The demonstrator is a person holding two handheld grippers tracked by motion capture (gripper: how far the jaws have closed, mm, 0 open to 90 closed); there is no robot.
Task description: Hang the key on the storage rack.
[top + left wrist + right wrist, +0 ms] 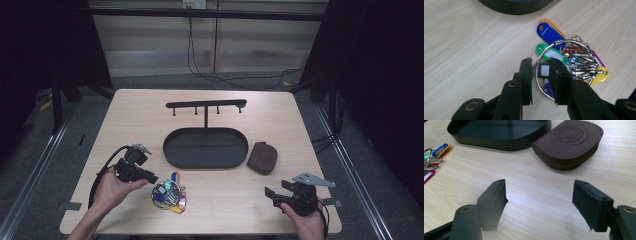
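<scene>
A bunch of coloured key tags on a metal ring (169,195) lies on the wooden table near the front, left of centre. In the left gripper view the ring (564,42) has blue, orange, green, yellow and pink tags. My left gripper (154,180) (541,61) is lowered over the ring's left edge. Its jaws stand a little apart, the ring's wire runs between them, and the pads do not press on it. My right gripper (270,194) (540,183) rests at the front right, open wide over bare table with nothing between its jaws.
A black oval tray (172,150) (499,143) sits mid-table, with a black hook rack (206,105) standing behind it. A brown zipped leather pouch (262,157) (571,140) lies right of the tray. The table's front edge is close to both hands.
</scene>
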